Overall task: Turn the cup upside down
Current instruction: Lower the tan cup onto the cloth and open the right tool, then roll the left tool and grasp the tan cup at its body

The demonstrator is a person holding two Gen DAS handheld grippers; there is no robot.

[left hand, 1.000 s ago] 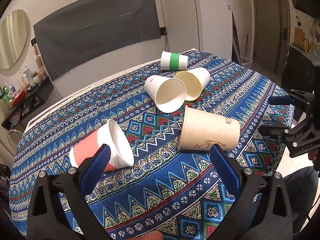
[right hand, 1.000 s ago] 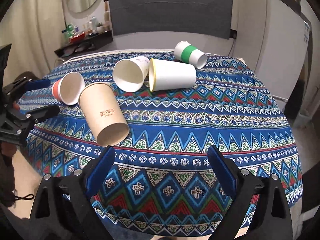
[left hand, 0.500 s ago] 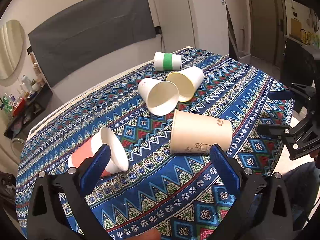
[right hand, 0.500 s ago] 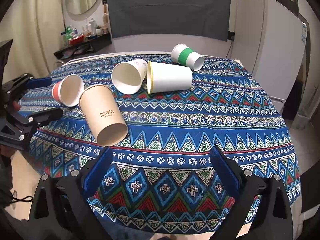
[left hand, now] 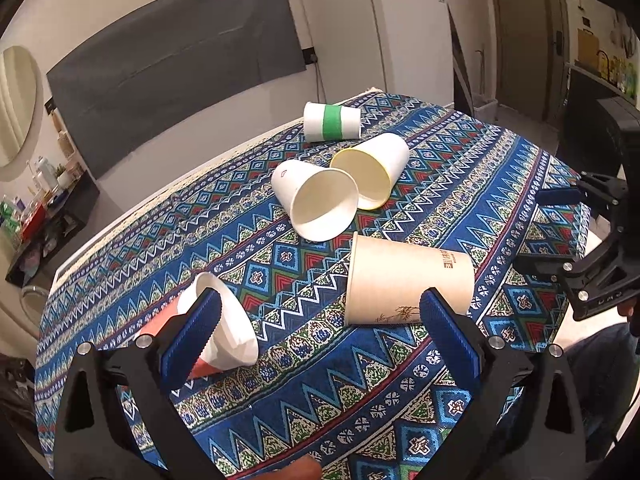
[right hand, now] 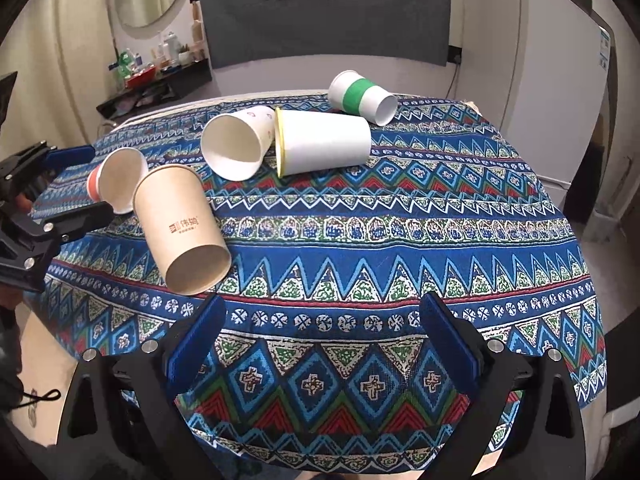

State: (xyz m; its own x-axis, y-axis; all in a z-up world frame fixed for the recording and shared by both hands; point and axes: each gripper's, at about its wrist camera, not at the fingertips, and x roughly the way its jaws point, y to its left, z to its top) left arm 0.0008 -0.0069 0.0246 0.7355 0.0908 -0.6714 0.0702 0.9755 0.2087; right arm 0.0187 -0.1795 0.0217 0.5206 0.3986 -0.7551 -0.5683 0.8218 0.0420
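Note:
Several paper cups lie on their sides on the patterned blue tablecloth [left hand: 460,168]. A tan cup [left hand: 404,280] [right hand: 180,228] lies nearest. A red-and-white cup [left hand: 216,328] [right hand: 116,180] lies partly behind my left finger. A plain white cup [left hand: 316,204] [right hand: 236,144], a yellow-rimmed cup [left hand: 372,170] [right hand: 324,142] and a green-banded cup [left hand: 330,122] [right hand: 362,98] lie farther back. My left gripper [left hand: 320,320] is open and empty above the near table edge. My right gripper [right hand: 320,328] is open and empty above the cloth's front.
A white fridge [left hand: 384,28] and a dark panel [left hand: 180,84] stand behind the table. A cluttered shelf [right hand: 156,76] is at the left wall. The right gripper shows in the left wrist view [left hand: 568,232], off the table's right edge; the left gripper shows in the right wrist view [right hand: 68,188].
Both grippers have drawn back and risen slightly, so the cups look a little farther away. Both stay open. No cup has moved.

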